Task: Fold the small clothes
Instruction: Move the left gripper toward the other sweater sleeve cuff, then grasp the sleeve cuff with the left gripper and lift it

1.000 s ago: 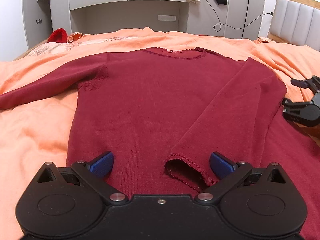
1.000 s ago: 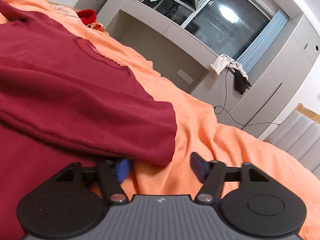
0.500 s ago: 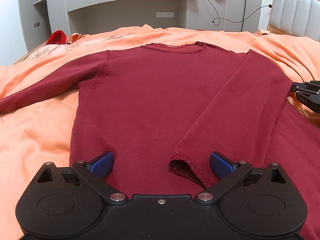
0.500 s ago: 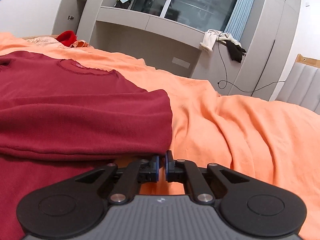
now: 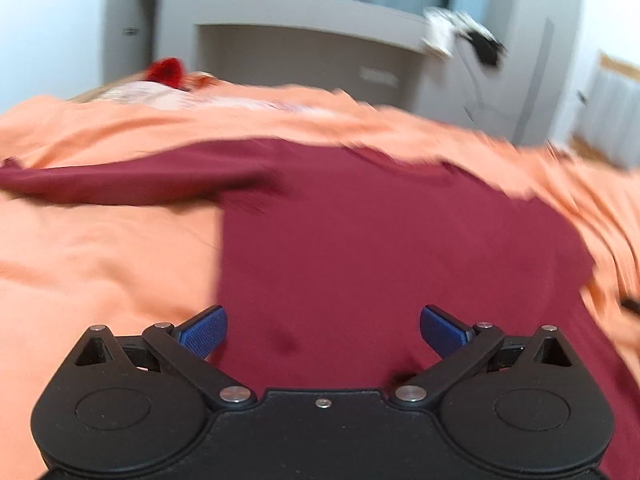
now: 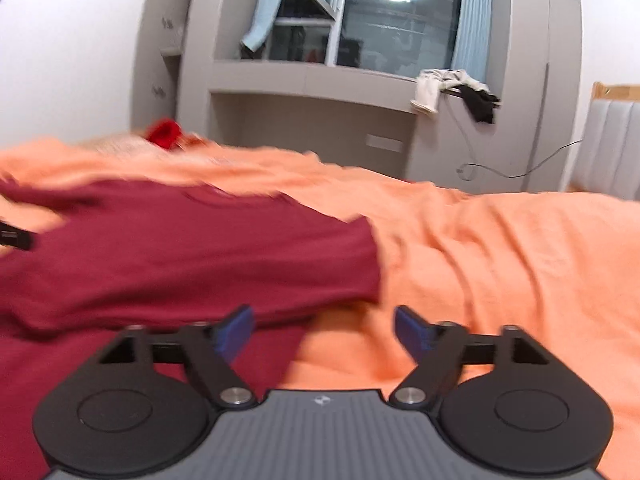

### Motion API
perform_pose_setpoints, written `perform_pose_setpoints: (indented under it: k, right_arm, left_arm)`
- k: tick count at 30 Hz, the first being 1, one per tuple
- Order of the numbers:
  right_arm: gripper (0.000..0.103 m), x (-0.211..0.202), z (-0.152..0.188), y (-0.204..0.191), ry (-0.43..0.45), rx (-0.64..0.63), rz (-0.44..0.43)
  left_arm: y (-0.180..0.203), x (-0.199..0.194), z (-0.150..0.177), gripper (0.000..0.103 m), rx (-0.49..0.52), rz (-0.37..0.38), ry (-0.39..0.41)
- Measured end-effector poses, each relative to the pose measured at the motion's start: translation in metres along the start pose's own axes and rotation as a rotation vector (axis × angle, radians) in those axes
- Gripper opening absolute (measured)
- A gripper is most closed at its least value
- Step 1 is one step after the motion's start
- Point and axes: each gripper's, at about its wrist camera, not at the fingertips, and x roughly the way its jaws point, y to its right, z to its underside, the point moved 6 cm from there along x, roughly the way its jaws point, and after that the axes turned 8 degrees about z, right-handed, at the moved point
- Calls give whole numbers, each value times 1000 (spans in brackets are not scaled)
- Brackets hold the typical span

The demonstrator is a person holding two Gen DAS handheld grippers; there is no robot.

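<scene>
Right wrist: orange bedspread (image 6: pixel 500 248) (grey cabinets (image 6: pixel 532 80) behind); right gripper (image 6: pixel 324 330) just opened, empty.

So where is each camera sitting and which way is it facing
Left wrist: on the left gripper, facing forward and down over the red top on the orange bedspread toward the grey shelving; its own jaws show, open.
Right wrist: on the right gripper, over the top's right edge, facing the window; its jaws have just been opening, nothing between them.
Shared: top, bedspread, shelving, red item at the far end.
</scene>
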Motion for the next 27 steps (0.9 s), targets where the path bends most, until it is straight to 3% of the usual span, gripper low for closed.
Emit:
perform_pose_setpoints:
  k: [1, 5, 9, 13, 18, 24, 27]
  right_arm:
    - [102, -8, 0, -8, 10, 26, -43]
    - [103, -27, 6, -41, 23, 121, -228]
    - [103, -33, 17, -65, 10, 133, -350]
    - [103, -32, 35, -77, -35, 114, -369]
    - [103, -33, 34, -77, -10, 124, -386]
    - [103, -15, 46, -69, -82, 195, -401]
    - [103, -13, 49, -68, -82, 208, -414]
  left_arm:
    - [-9, -4, -4, 102, -28, -18, 19]
    - [-50, -21, -12, 102, -118, -92, 78]
    - [-98, -40, -15, 102, -217, -180, 121]
    - [-145, -58, -16, 102, -318, -245, 164]
    - [-205, -68, -32, 102, -432, -289, 219]
    - [-281, -46, -74, 102, -399, -448, 206]
    - [-317, -34, -90, 102, -461, -494, 222]
